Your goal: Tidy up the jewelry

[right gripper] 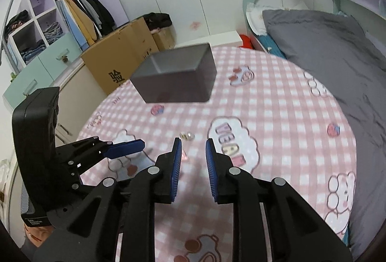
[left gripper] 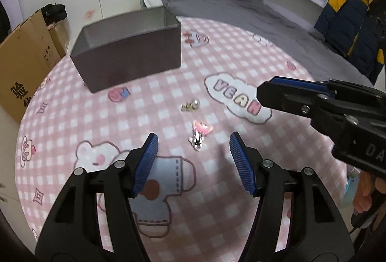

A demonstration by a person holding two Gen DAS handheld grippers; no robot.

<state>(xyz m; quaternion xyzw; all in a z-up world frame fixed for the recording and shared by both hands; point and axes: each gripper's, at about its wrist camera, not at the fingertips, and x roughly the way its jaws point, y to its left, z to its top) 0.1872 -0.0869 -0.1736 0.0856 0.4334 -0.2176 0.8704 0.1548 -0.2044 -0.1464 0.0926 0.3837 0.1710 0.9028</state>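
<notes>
Three small jewelry pieces lie on the pink checked tablecloth [left gripper: 168,83]: a gold and pearl earring [left gripper: 191,104], a pink charm [left gripper: 202,128] and a silver piece [left gripper: 197,141]. My left gripper [left gripper: 194,139] hovers open just above the silver piece, which sits between its blue pads without touching them. A dark open box [left gripper: 130,54] stands behind them on the table. My right gripper [right gripper: 194,141] has its jaws a little apart with nothing between them. It points past the earring [right gripper: 187,135] toward the box [right gripper: 178,83], and it enters the left wrist view [left gripper: 263,90] from the right.
The round table's edge curves close on the left. Cardboard boxes [right gripper: 120,62] stand beyond it, with open wardrobe shelves [right gripper: 43,21] behind. A bed with a grey blanket [right gripper: 325,50] borders the table's right side. A yellow and navy jacket [left gripper: 349,25] hangs at the far right.
</notes>
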